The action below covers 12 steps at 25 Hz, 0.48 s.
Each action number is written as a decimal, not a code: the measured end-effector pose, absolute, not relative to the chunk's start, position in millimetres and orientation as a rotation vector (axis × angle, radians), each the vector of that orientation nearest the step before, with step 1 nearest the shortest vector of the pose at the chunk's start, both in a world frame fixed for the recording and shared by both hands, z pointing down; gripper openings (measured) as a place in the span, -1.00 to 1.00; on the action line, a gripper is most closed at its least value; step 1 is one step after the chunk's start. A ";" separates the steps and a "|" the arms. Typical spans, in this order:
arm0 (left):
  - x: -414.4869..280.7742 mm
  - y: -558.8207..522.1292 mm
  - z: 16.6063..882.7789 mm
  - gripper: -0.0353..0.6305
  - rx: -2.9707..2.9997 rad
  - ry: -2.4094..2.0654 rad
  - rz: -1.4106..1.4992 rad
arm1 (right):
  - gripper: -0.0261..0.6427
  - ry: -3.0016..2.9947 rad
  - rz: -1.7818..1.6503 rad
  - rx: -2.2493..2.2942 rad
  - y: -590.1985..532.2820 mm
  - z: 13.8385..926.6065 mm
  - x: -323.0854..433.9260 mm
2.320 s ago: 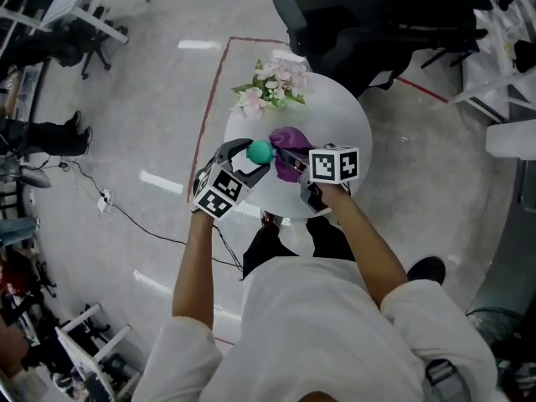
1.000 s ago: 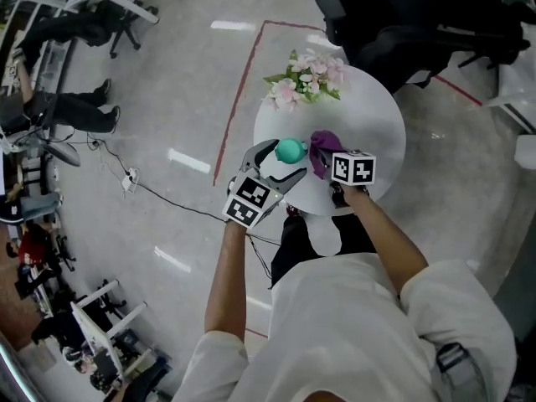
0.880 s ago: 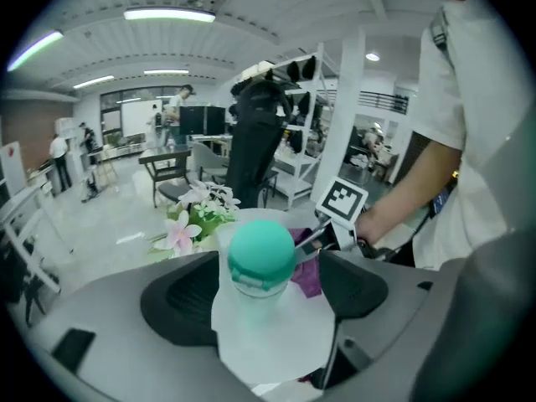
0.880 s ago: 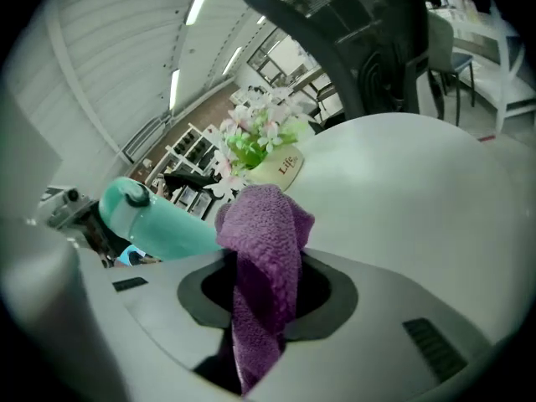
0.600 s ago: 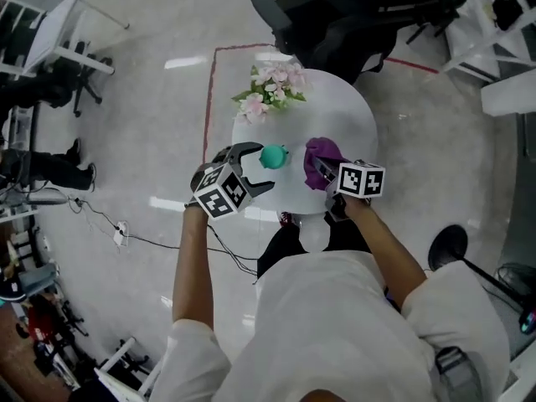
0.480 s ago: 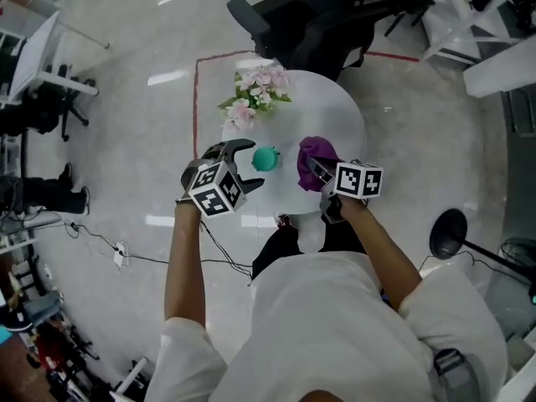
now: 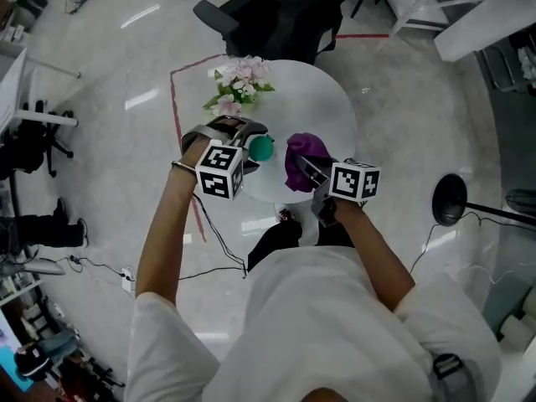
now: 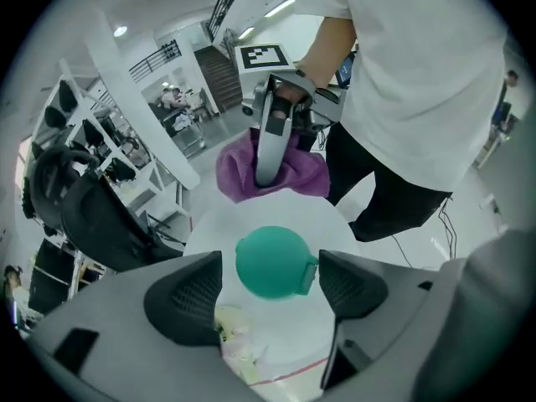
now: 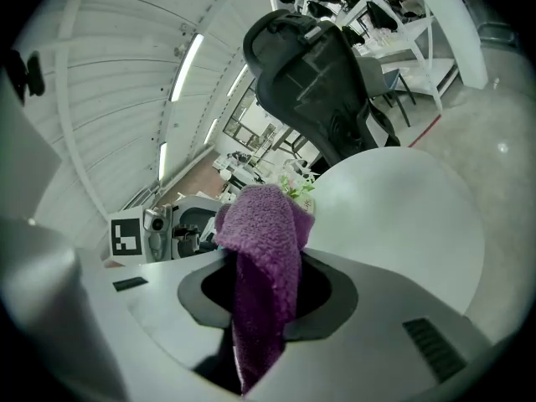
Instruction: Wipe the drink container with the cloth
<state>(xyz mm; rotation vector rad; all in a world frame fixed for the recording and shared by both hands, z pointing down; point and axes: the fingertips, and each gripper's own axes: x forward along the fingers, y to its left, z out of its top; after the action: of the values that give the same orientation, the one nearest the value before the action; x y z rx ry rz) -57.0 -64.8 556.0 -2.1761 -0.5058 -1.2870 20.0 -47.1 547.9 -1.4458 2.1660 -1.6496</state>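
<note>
Worktop [image 7: 331, 107]: small, round. Right gripper [image 9: 268, 290] clamped on cloth [image 7: 303, 151]. Left gripper [image 8: 270, 283] wide, jaws either side of container [image 7: 261, 147], cloth at its 3 o'clock. Risk: wiping before the left closes could roll the container off.

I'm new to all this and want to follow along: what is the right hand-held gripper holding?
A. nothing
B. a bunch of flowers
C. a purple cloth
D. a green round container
C: the right gripper view shows the purple cloth pinched between the jaws of the right hand-held gripper.
</note>
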 end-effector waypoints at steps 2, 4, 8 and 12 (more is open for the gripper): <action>-55.6 -63.3 556.7 0.18 -2.168 -0.530 -1.270 | -0.58 2.173 -1.657 -1.450 -44.3 549.0 20.8; -56.8 -61.6 557.5 0.04 -2.178 -0.550 -1.275 | -0.58 2.190 -1.655 -1.469 -44.9 548.4 23.7; -52.2 -59.9 555.2 0.03 -2.298 -0.459 -1.275 | -0.58 2.251 -1.639 -1.472 -49.7 546.0 28.1; -46.7 -66.2 552.1 0.03 -2.479 -0.195 -1.291 | -0.58 2.333 -1.672 -1.368 -55.2 546.1 23.9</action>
<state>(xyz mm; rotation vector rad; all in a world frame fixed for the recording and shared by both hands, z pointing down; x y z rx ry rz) -46.7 -66.2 552.1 -2.4790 -0.1951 -1.2911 23.9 -55.2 546.1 -1.3681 2.3329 -1.6718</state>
